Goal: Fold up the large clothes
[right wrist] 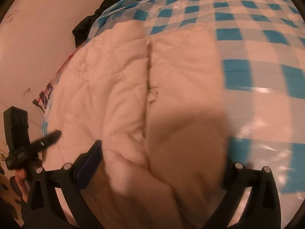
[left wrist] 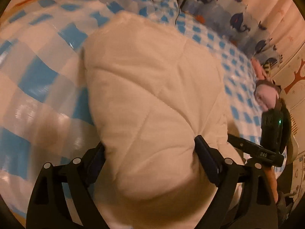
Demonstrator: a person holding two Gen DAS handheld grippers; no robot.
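A white quilted garment (left wrist: 152,76) lies bunched on a blue-and-white checked sheet (left wrist: 47,80). In the left wrist view its puffy bulk fills the gap of my left gripper (left wrist: 150,152). The right finger (left wrist: 205,158) digs into the fabric, and creases run from it. The jaws stand wide and are shut on that bulk. In the right wrist view the same garment (right wrist: 118,76) shows a centre seam. A fold of it swells between the wide jaws of my right gripper (right wrist: 162,148) and hides the right finger. The blue-padded left finger (right wrist: 91,158) touches the fabric.
The checked sheet (right wrist: 257,47) spreads far to the right. A whale-print cloth (left wrist: 228,15) and a pink soft item (left wrist: 266,93) lie along the far edge. A dark garment (right wrist: 85,26) sits by the pale wall (right wrist: 38,38). Each view shows the other tool's body (left wrist: 270,133) at its side.
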